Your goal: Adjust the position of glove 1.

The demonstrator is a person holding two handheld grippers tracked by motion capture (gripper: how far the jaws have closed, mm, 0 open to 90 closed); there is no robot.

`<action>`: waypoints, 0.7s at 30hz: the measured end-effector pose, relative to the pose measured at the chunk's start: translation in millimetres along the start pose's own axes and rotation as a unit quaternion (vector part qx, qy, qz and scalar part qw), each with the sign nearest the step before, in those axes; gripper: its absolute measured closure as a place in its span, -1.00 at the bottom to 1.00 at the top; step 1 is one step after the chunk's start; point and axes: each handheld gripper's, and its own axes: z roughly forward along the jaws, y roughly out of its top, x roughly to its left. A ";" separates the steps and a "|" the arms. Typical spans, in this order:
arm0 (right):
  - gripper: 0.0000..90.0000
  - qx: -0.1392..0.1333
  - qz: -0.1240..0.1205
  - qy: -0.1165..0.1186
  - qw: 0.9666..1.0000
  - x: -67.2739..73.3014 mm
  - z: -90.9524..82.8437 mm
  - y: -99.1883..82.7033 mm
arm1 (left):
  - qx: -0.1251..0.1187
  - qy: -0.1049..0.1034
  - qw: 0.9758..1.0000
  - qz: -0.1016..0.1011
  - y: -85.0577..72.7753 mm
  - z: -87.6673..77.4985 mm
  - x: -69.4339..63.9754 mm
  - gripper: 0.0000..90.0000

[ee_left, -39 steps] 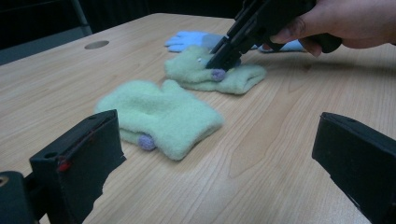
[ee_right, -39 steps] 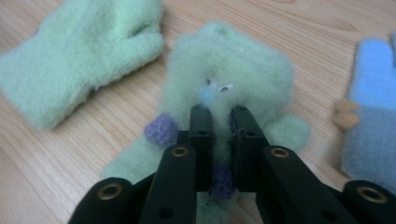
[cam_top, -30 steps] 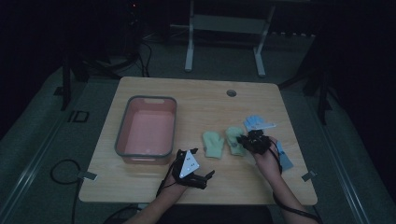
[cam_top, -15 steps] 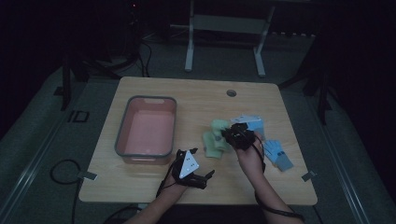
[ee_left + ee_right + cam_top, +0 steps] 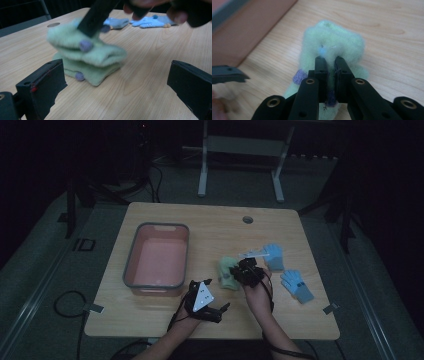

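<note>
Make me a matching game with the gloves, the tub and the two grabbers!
Things:
1. green gloves
2. blue gloves
3. pink tub
4. left gripper

States:
A. lying flat on the table's right side
B. fingers wide apart, holding nothing
C. pinched by the right gripper
D. sitting on the table's left side

Pairs: 1-C, 2-A, 3-D, 4-B

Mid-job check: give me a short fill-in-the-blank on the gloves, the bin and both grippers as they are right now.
1. The right gripper is shut on a ____ glove.
2. The left gripper has its jaws ____, with nothing between them.
3. The two ____ gloves lie on the table, on the far side of the right gripper from the bin.
4. The pink bin holds ____ gloves.

Missing words: green; open; blue; no
</note>
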 end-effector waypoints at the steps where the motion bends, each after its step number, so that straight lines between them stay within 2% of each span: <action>1: 0.84 0.002 0.000 0.001 1.000 0.1 3.4 -1.7 | 0.003 0.000 1.000 0.002 0.3 0.5 -0.7 -0.96; 7: 0.81 0.013 0.001 -0.007 1.000 -0.4 17.7 -8.0 | 0.005 0.005 1.000 0.013 0.5 1.1 -3.1 -0.96; 9: 0.80 0.012 -0.006 -0.016 1.000 -1.0 20.9 -7.7 | 0.005 0.007 1.000 0.011 0.5 1.0 -2.8 -0.96; 14: 0.75 0.019 -0.014 -0.013 1.000 -4.9 31.1 -11.7 | 0.001 0.003 1.000 -0.003 0.5 1.1 -0.3 -0.96; 16: 0.73 0.018 -0.015 -0.010 1.000 -6.1 31.3 -12.1 | 0.002 0.011 1.000 -0.009 1.0 2.6 -0.5 -0.96; 18: 0.67 0.017 -0.014 -0.007 1.000 -7.0 29.0 -11.0 | 0.007 0.010 1.000 -0.007 1.5 3.5 -0.5 -0.96; 21: 0.53 0.008 -0.016 -0.001 1.000 -8.8 21.9 -8.2 | 0.030 0.020 0.999 0.006 2.7 6.7 -2.0 -0.96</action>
